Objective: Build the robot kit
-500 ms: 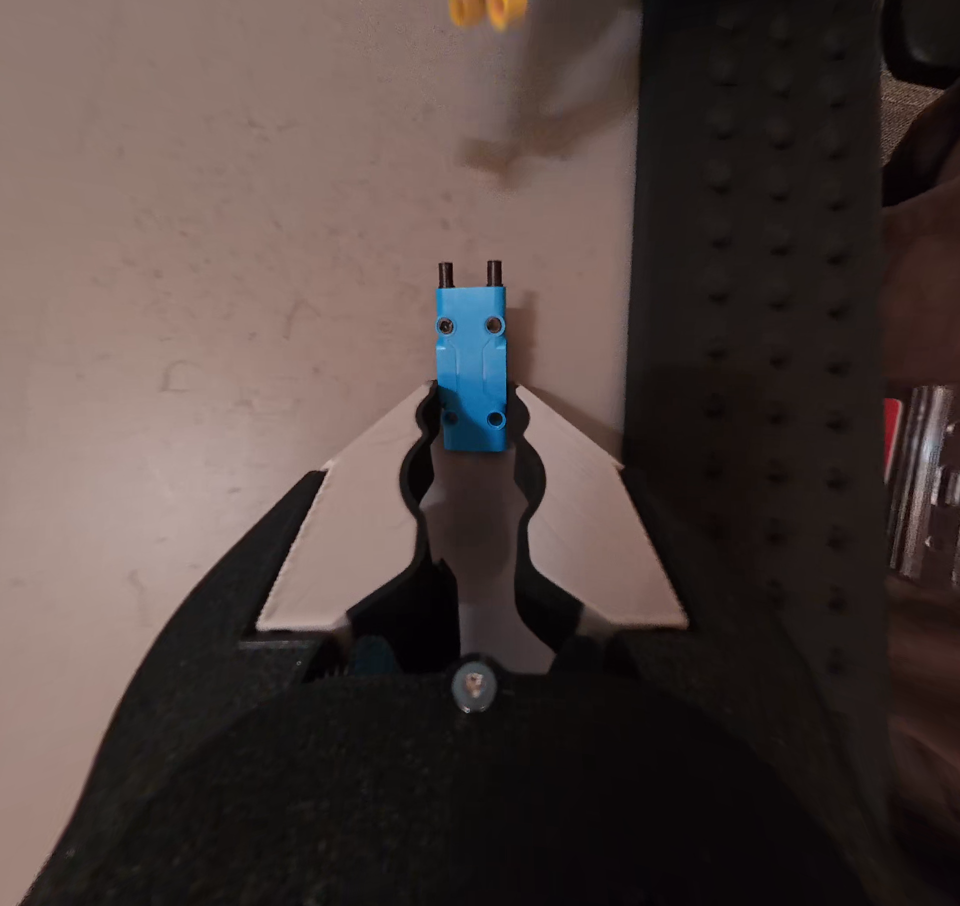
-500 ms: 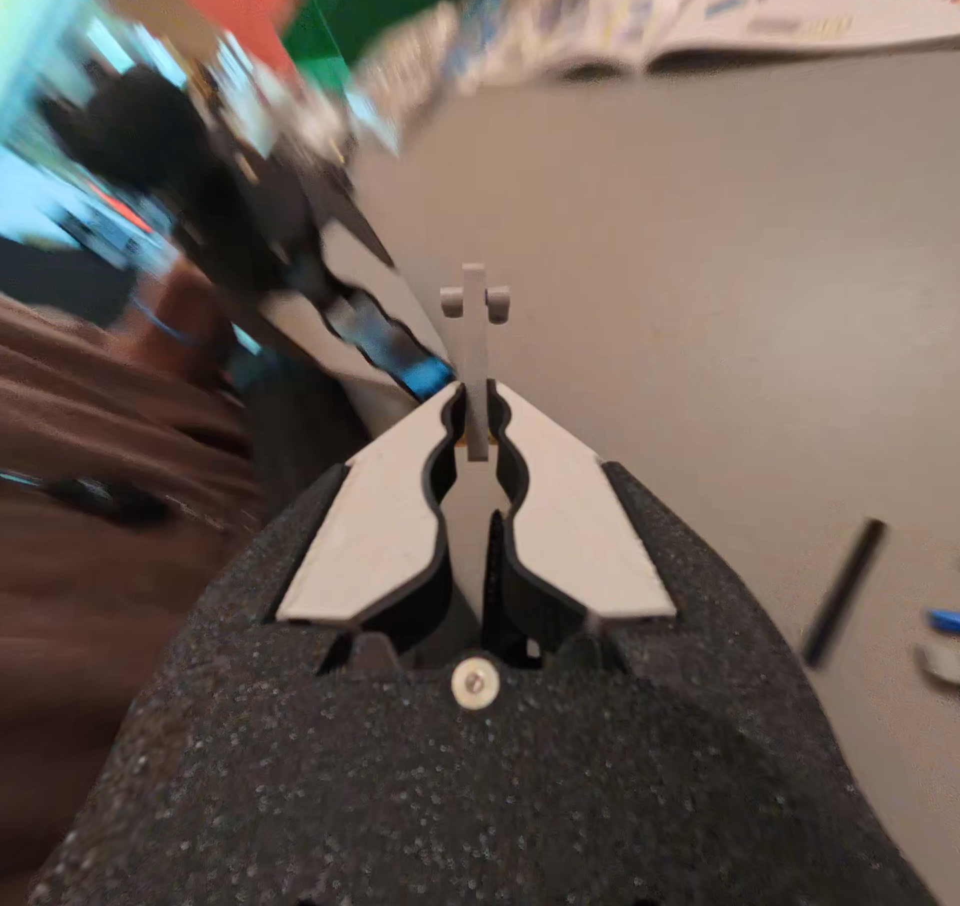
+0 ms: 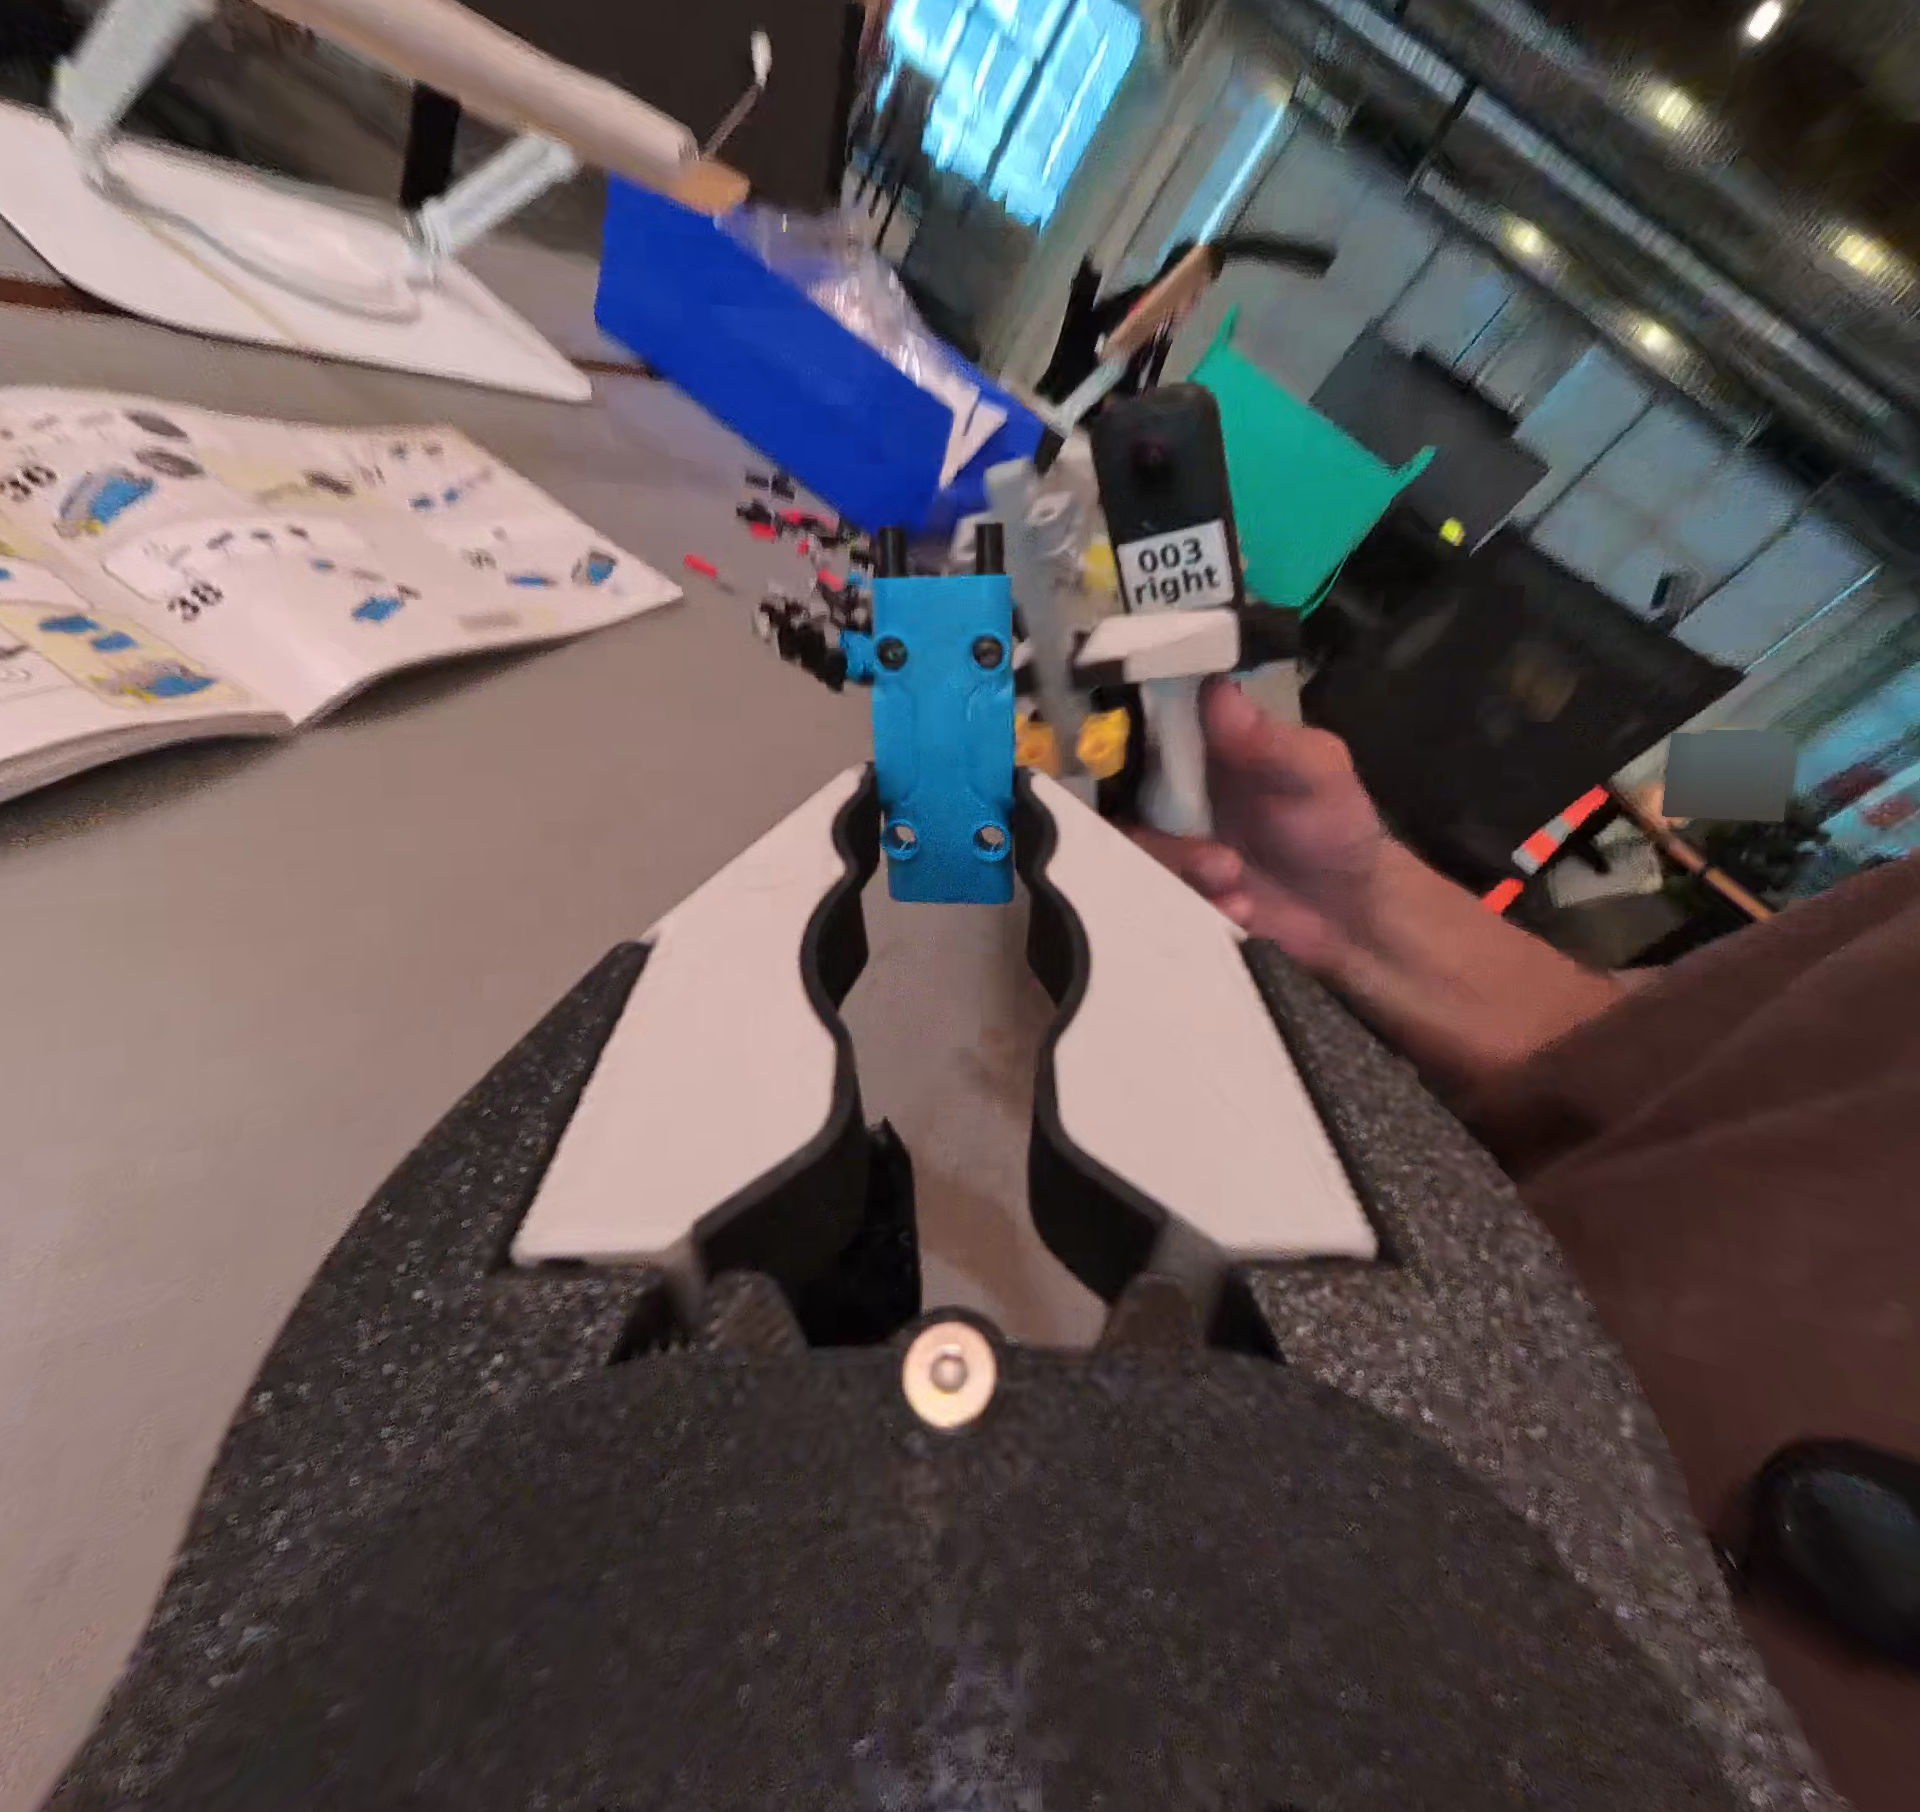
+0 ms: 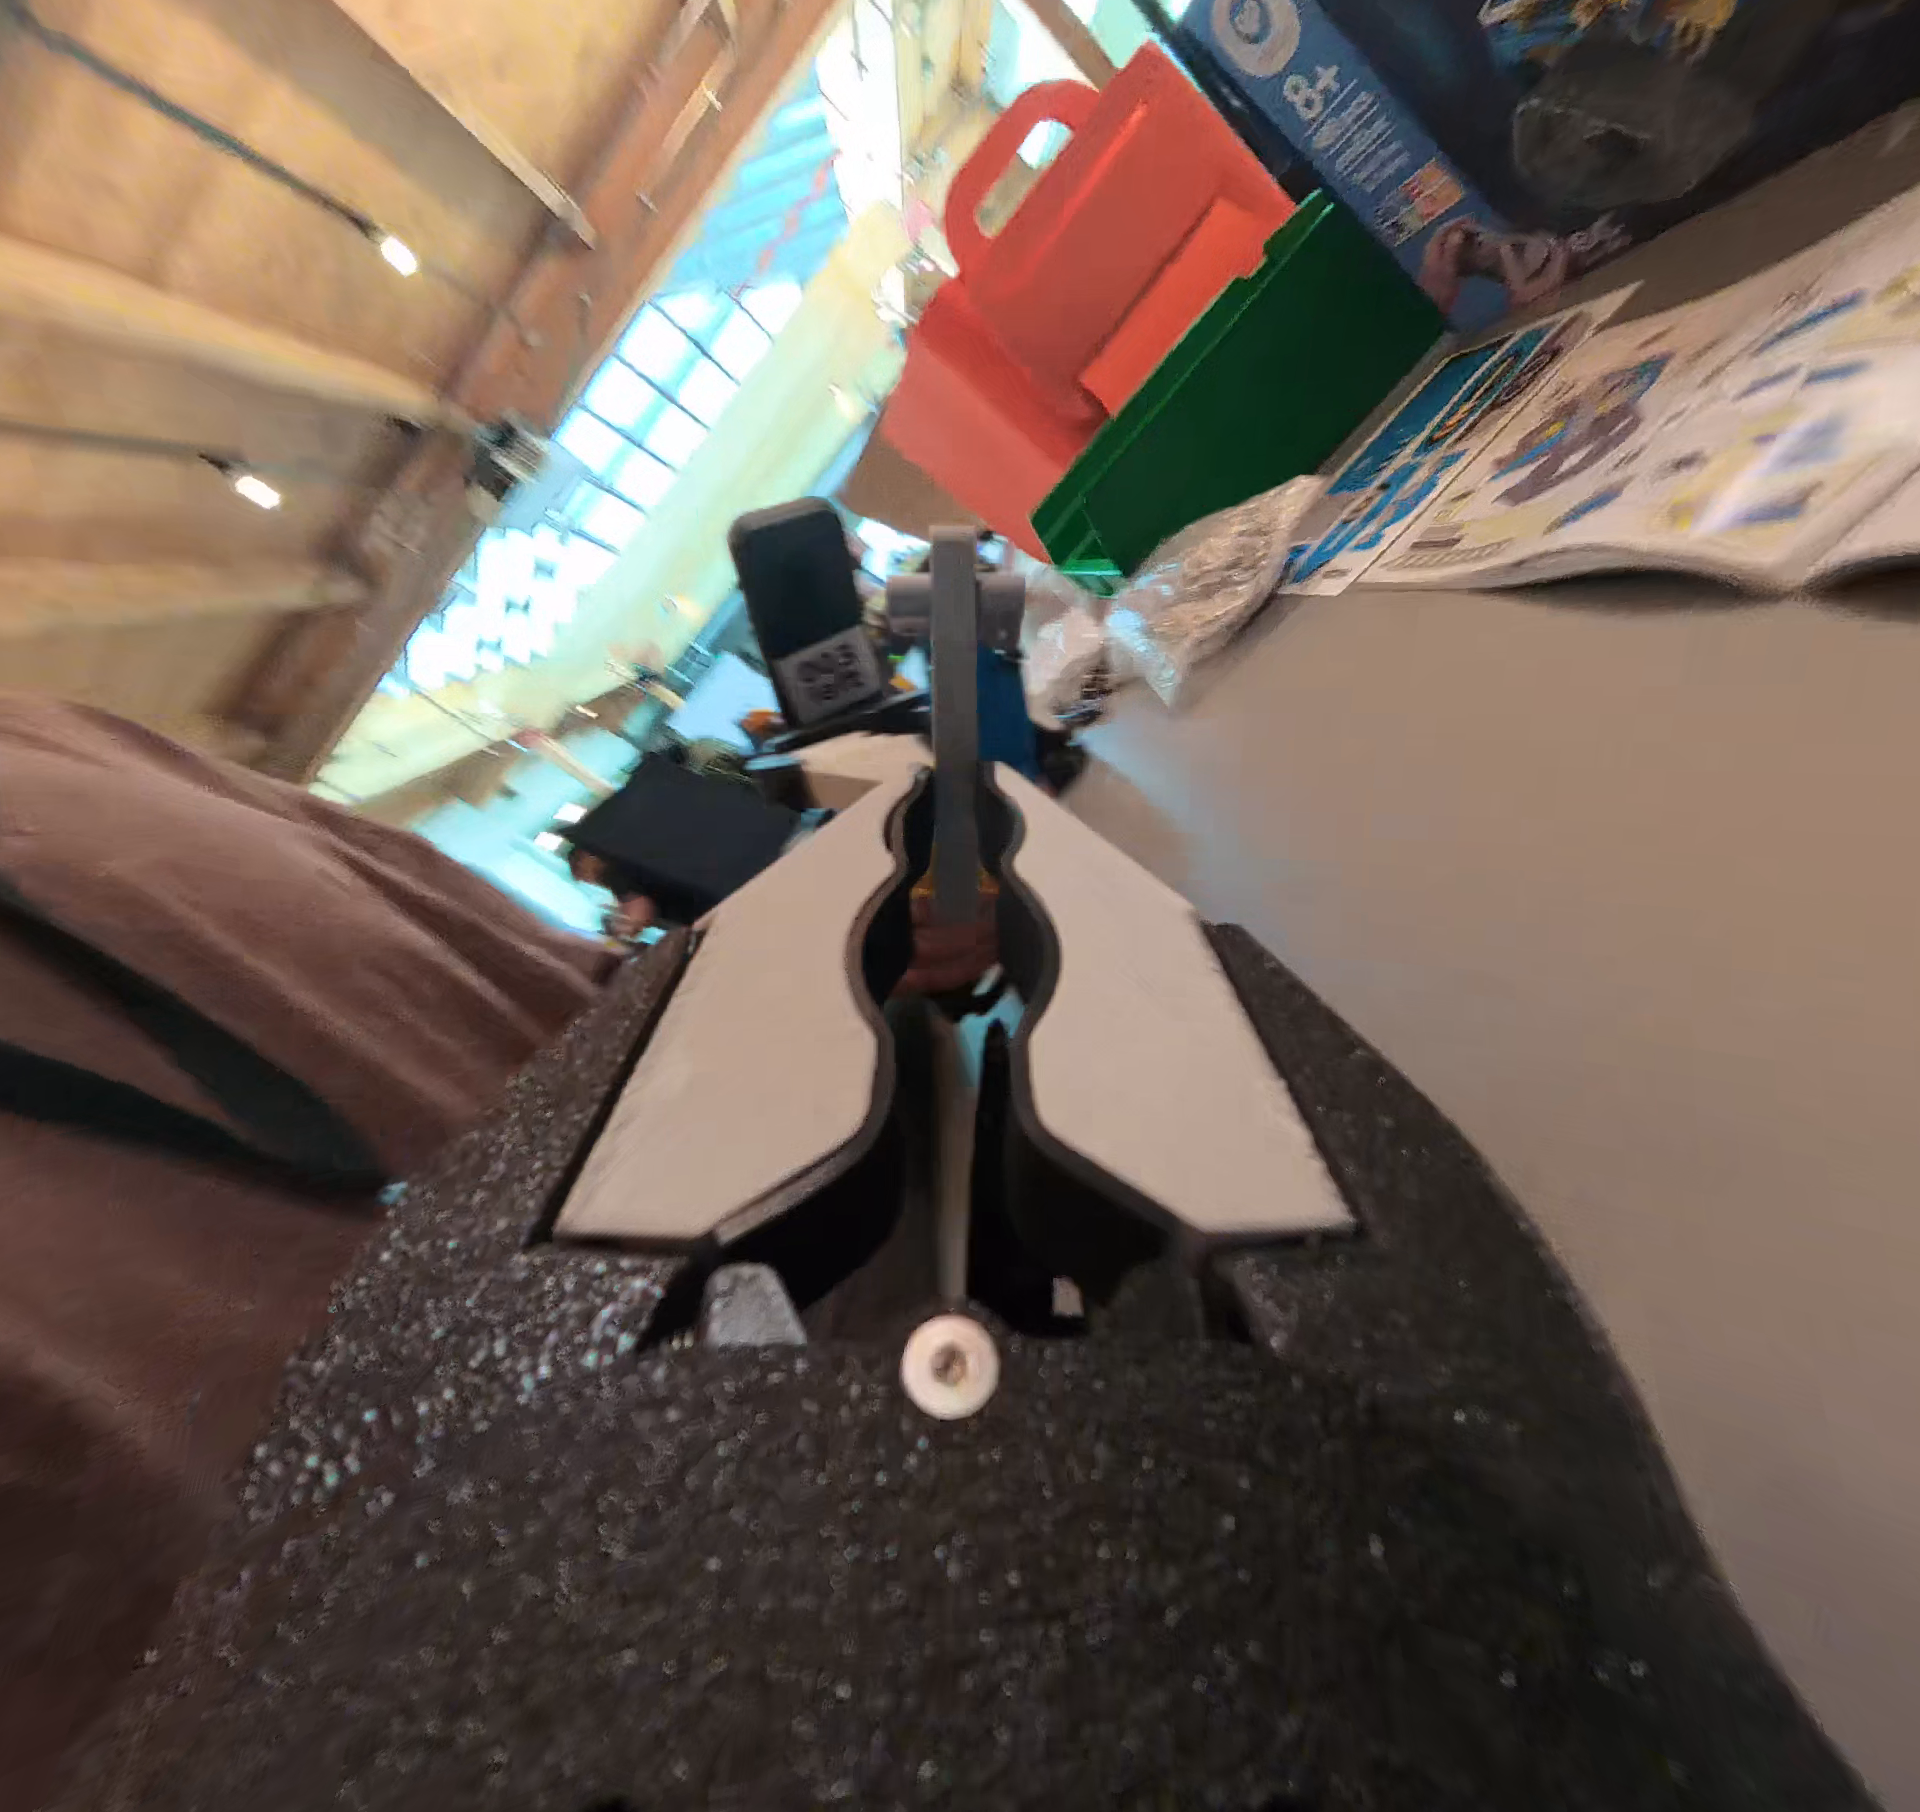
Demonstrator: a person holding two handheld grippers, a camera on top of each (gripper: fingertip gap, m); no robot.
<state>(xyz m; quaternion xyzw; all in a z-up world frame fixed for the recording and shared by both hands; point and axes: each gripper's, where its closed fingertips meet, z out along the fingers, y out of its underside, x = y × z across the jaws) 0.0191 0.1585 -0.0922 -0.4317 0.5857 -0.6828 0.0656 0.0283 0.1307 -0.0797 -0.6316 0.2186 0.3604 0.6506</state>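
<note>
With the left gripper [image 3: 943,806] clamped on only the lower end of a blue block [image 3: 941,723] and the right gripper [image 4: 954,827] pinching a thin grey piece [image 4: 952,713], both held above the desk [image 3: 312,931] close together, a knock could twist either part loose.

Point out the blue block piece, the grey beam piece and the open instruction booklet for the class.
blue block piece [image 3: 943,744]: left wrist view, centre of its front face.
grey beam piece [image 4: 954,723]: right wrist view, middle of its narrow shaft.
instruction booklet [image 3: 312,578]: left wrist view, on its open right-hand page.
</note>
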